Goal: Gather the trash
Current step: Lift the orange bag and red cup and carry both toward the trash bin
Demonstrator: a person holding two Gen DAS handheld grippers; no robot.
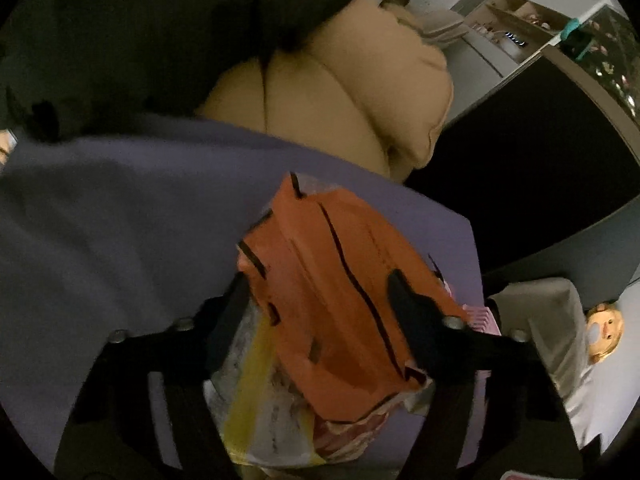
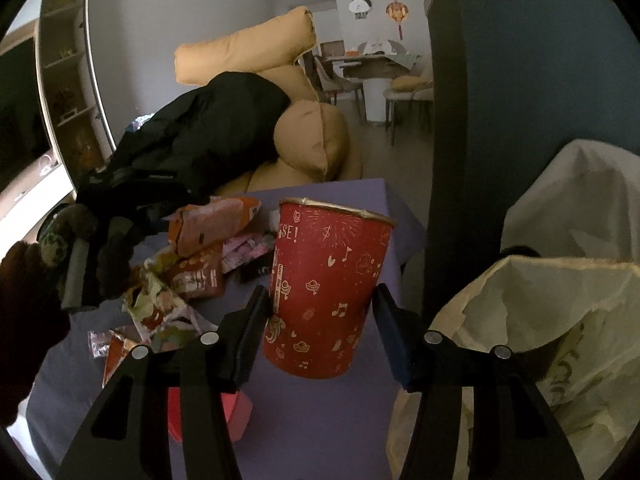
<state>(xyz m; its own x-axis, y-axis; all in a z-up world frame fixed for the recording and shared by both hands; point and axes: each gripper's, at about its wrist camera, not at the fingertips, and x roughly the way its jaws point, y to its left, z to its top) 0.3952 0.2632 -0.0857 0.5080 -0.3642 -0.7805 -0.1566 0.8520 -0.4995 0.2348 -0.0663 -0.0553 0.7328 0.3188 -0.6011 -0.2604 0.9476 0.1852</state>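
The right gripper (image 2: 320,320) squeezes a red paper cup (image 2: 328,288) with gold drawings mid-frame, while the left gripper (image 1: 320,300) pinches an orange wrapper (image 1: 340,300).

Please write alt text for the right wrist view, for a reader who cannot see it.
The right gripper holds a red paper cup with gold festive prints between its black fingers, tilted above a purple tabletop. Crumpled snack wrappers lie to the left, and an open cream plastic bag stands to the right.
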